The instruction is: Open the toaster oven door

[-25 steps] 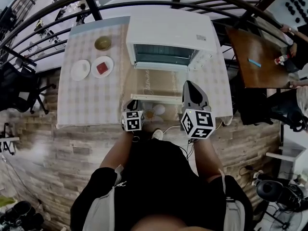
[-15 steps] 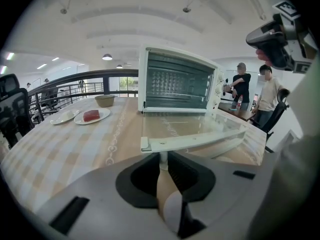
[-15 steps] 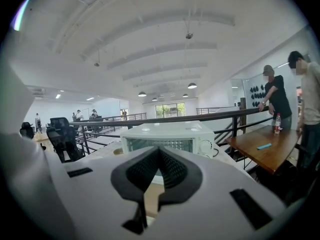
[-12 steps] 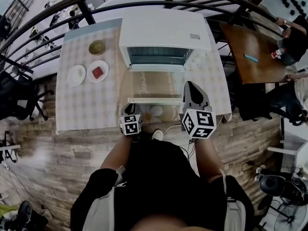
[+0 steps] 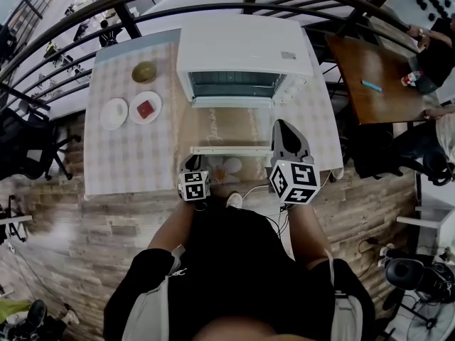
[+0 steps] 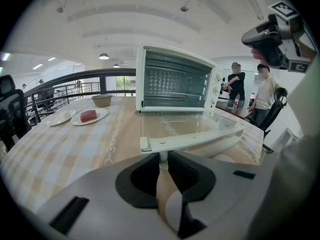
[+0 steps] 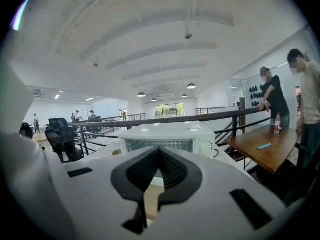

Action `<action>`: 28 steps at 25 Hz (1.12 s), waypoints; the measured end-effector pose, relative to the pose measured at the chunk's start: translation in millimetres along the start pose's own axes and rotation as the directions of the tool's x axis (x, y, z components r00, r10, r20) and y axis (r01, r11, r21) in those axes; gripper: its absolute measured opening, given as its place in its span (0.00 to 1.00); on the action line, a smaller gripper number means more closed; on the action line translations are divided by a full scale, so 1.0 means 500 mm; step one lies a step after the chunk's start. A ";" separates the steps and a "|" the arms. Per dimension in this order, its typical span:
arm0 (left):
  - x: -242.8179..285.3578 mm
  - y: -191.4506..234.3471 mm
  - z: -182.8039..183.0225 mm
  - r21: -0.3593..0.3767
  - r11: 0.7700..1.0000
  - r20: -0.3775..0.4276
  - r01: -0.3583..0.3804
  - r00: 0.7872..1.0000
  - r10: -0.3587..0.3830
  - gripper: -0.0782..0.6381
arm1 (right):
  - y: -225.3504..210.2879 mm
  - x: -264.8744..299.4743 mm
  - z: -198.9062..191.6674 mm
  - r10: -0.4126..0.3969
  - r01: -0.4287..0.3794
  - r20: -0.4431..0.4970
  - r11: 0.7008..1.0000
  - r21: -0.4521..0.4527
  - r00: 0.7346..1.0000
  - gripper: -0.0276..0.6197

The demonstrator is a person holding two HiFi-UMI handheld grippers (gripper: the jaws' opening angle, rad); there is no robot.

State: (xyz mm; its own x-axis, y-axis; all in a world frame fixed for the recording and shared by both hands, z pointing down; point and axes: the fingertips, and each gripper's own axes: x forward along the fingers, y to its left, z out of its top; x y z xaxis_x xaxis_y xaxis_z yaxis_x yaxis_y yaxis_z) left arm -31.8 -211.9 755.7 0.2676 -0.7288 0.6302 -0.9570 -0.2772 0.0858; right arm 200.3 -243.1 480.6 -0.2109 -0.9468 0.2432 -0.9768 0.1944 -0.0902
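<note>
- Right now, pinching the handle (image 6: 192,139) at its left post with the left gripper (image 6: 161,160), pads (image 6: 143,176) pressing on the post from both sides.
- Seeing the door (image 5: 229,125) lying fully open, flat out in front of the oven (image 5: 245,45), glass facing up, handle running along the near edge.
- Looking straight into the oven's open mouth from the left gripper view, rack wires showing inside, knobs (image 6: 218,86) sitting down its right side.
- Holding the right gripper (image 5: 281,126) shut and empty, jaws meeting tip to tip, hovering above the door's right end, well clear of the handle.
- Aiming that gripper roughly level at the oven, its white top filling the middle of the right gripper view.
- Finding the oven sitting at the far middle of the checked table (image 5: 128,155), door reaching back toward the near edge.
- Spotting a bowl (image 5: 144,70) left of the oven and, nearer, a white plate (image 5: 114,112) just beside a second plate (image 5: 134,112) carrying a red piece (image 5: 145,108).
- Catching a rail (image 6: 75,75) curving behind the table, a brown table (image 5: 362,101) off to the right, and two people (image 6: 264,91) standing by it.
- Reaching in with both arms (image 5: 179,222) from the bottom of the head view.
</note>
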 end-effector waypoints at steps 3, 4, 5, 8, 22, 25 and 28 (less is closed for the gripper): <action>0.003 -0.001 0.001 -0.010 1.000 -0.003 0.005 1.000 -0.005 0.20 | -0.006 0.006 0.005 -0.004 0.004 0.006 1.000 0.006 1.000 0.05; 0.003 -0.001 0.001 -0.016 1.000 -0.003 0.005 1.000 -0.005 0.20 | -0.007 0.008 0.006 -0.004 0.004 0.007 1.000 0.008 1.000 0.05; 0.004 -0.001 0.001 -0.020 1.000 -0.005 0.006 1.000 -0.006 0.21 | -0.007 0.009 0.008 -0.004 0.003 0.009 1.000 0.010 1.000 0.05; 0.004 -0.001 -0.002 -0.033 0.999 -0.031 0.011 0.999 -0.012 0.21 | -0.005 0.012 0.008 -0.002 0.001 0.014 1.000 0.014 1.000 0.05; -0.122 0.080 0.020 -0.141 0.990 0.072 -0.032 0.997 0.042 0.24 | 0.042 0.077 -0.037 0.076 -0.074 -0.008 0.989 0.126 0.997 0.05; -0.153 0.128 0.076 -0.141 0.987 0.121 -0.082 0.988 0.100 0.20 | 0.055 0.090 -0.031 0.084 -0.084 0.008 0.988 0.132 0.996 0.05; -0.188 0.171 0.153 -0.175 0.978 0.198 -0.110 0.969 0.145 0.18 | 0.062 0.095 -0.019 0.087 -0.091 0.037 0.986 0.137 0.996 0.05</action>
State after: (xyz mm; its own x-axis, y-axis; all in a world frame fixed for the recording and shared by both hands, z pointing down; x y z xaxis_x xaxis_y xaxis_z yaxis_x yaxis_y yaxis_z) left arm -130.3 -214.9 644.7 0.1431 -0.8707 0.4705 -0.9854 -0.0812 0.1496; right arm 159.7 -279.6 498.8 -0.2931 -0.9351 0.1991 -0.9391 0.2425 -0.2433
